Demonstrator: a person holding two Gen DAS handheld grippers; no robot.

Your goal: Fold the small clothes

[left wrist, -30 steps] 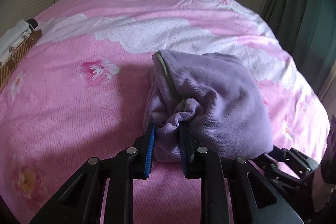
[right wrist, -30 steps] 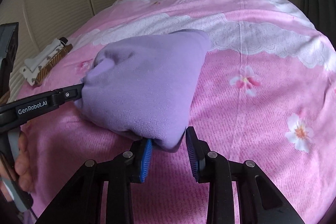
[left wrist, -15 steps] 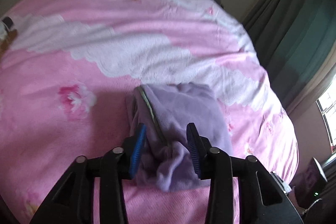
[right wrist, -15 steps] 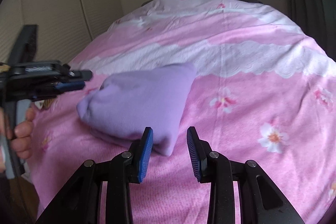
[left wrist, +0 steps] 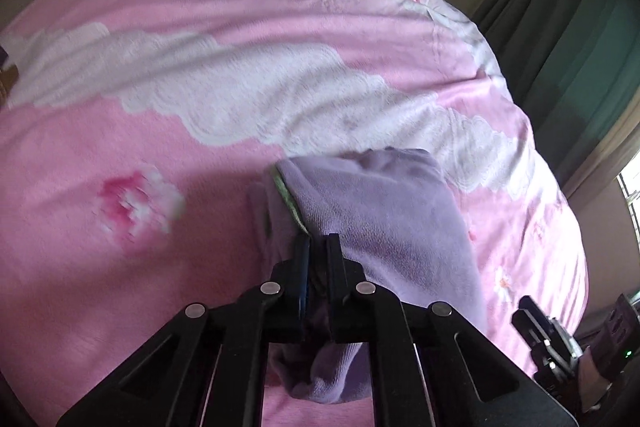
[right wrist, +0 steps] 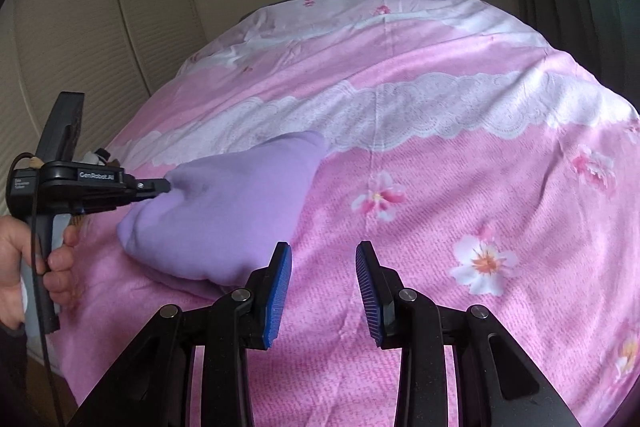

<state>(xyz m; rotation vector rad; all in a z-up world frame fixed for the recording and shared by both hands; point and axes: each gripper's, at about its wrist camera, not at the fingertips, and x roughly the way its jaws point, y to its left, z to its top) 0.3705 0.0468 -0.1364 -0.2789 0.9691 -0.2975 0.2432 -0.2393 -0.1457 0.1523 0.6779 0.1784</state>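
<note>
My left gripper (left wrist: pixel 316 247) is clenched on the near edge of the purple garment (left wrist: pixel 384 223), pinching the bunched cloth right beside its green-trimmed hem, because that loose end is the part most likely to spring open. The garment lies already folded into a thick bundle on the pink bedspread (left wrist: pixel 120 131), just below the white lacy band (right wrist: pixel 440 107) that crosses it. My right gripper (right wrist: pixel 322 279) is released, its blue pads (right wrist: pixel 276 291) spread wide and holding nothing, hovering beside the garment's near right corner without touching it. I judge the fold nearly finished: my left pins the bundle, and my right is free to tuck or smooth.
</note>
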